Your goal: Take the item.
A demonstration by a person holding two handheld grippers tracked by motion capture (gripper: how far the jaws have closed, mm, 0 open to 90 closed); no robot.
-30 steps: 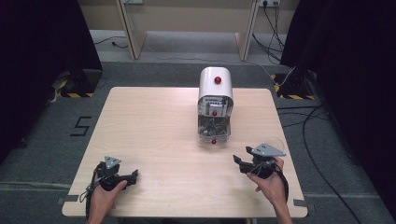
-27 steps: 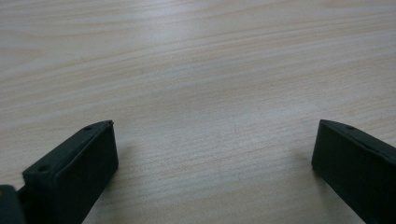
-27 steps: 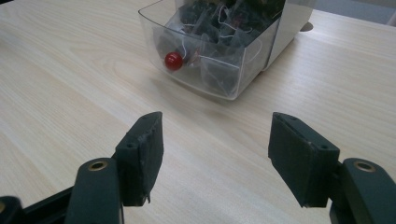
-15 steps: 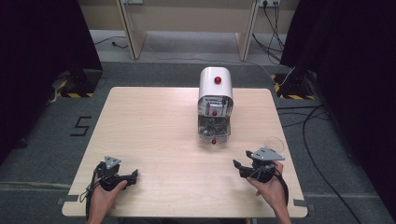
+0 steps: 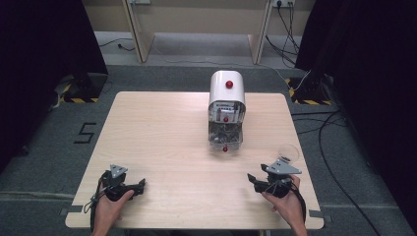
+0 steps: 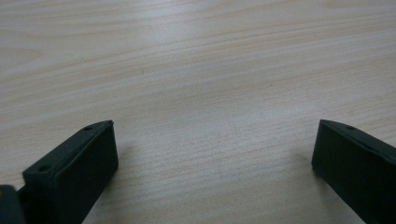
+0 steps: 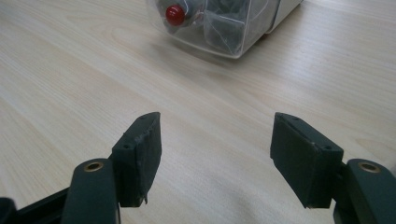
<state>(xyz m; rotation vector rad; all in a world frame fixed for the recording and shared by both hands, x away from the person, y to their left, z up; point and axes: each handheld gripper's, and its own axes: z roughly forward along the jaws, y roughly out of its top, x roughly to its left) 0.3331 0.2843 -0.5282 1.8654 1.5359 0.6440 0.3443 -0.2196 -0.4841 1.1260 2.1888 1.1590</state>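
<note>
As the right gripper [image 5: 253,180] eased back a touch toward the near edge of the table [image 5: 162,128], its jaws stood wide apart with nothing between them; the right gripper view showed only bare wood between the two black pads [image 7: 140,154]. Compared with a second earlier, the hand had slipped slightly toward the person, and the opening of the jaws had hardly changed. That small retreat left more of the clear cup [image 5: 288,153] uncovered just beyond the grey plate on top of the gripper, near the table's right edge; whether the cup touched the gripper could not be told from the high view. The left gripper [image 5: 141,183] had kept its place at the near left, jaws also spread and empty over the tabletop, as the left gripper view confirmed. Farther out, the white dispenser [image 5: 226,105] sat unmoved at the middle of the table, its clear front bin [image 7: 219,28] and a red knob [image 7: 174,14] lying ahead of the right gripper's jaws. Nothing was held by either hand, so the work appeared to be at a resting or starting point: the cup, well apart from the dispenser, looked likely to be the next thing picked up.
</note>
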